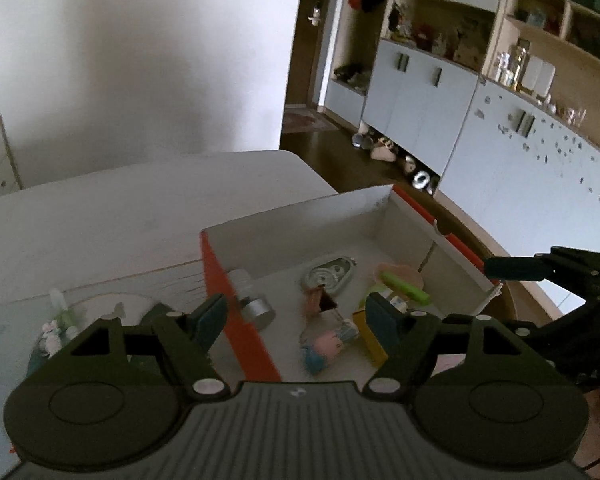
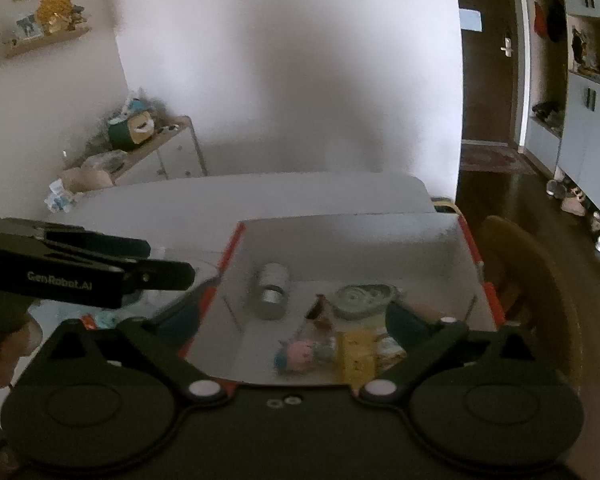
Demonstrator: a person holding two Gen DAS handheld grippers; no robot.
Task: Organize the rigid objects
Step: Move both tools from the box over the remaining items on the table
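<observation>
Below both tongs: box (image 1: 384, 220) holding toys | left tongs (image 1: 296, 316) spread, empty | right tongs (image 2: 288, 316) spread, empty

Box (image 1: 332, 220) matt white card; cylinder (image 1: 256, 310) brushed metal; table (image 1: 100, 220) smooth matt white.

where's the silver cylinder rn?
Inside the white box, lying against its orange left wall. In both wrist views the silver cylinder sits left of the oval grey case and the pink figurine.
</observation>
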